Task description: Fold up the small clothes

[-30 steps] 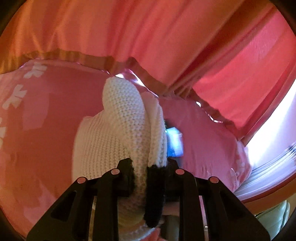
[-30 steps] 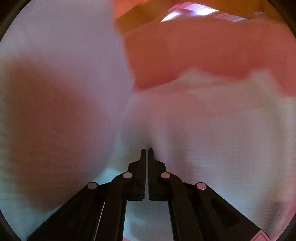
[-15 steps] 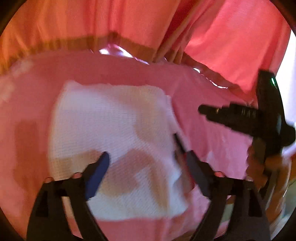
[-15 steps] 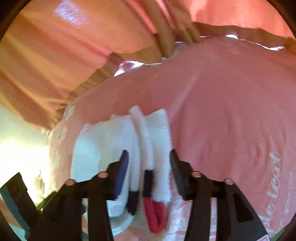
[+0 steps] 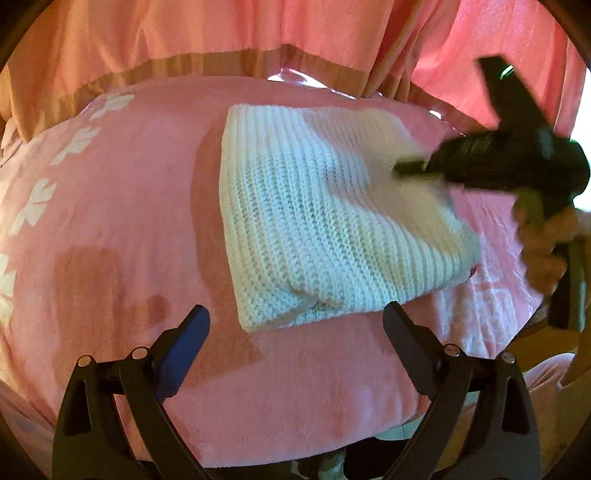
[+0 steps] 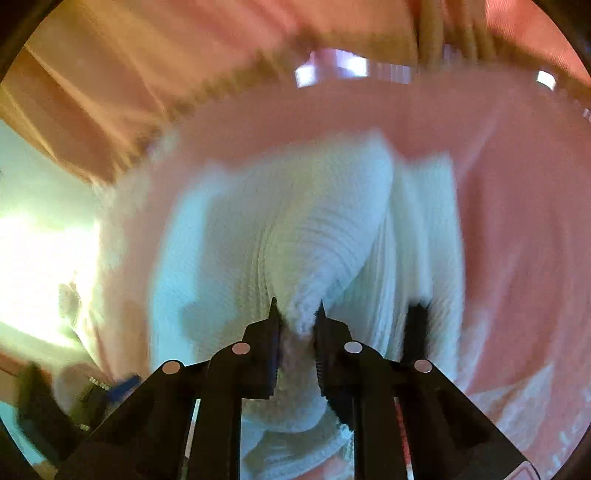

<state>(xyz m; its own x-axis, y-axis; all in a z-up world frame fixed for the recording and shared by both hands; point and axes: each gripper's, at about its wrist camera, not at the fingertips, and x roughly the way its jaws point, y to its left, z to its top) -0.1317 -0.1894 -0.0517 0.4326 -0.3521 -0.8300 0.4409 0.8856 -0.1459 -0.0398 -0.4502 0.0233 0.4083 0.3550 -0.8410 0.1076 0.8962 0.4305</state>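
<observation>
Since the earlier frames, the white knit garment [image 5: 325, 221] has been let go by the left claw [image 5: 295, 336], whose jaws have just been opening and now stand wide with nothing between them, hovering just short of the garment's near edge. Over the same span the right claw [image 6: 297, 321] has been moved back onto the knit; its jaws have just been closing, and a ridge of white fabric is seen pinched between their tips in the right wrist view. In the left wrist view the right claw appears blurred over the garment's right side, with the person's hand [image 5: 546, 243] on its handle.

The garment is laid as a roughly rectangular, already doubled packet on the pink blanket [image 5: 129, 206], which covers the surface; pink curtains [image 5: 184, 33] hang behind. A dark trim strip [image 6: 415, 332] shows at the garment's edge beside the right claw, and loose layers are bunched beneath the jaws.

The step in hand is judged to be a further fold, started from the right side. For the next move, the pinched edge would need to be lifted and carried across the packet, while the lower layers are kept flat, possibly pressed down by the free left claw. Dragging the whole packet along the soft blanket is the likely risk.
</observation>
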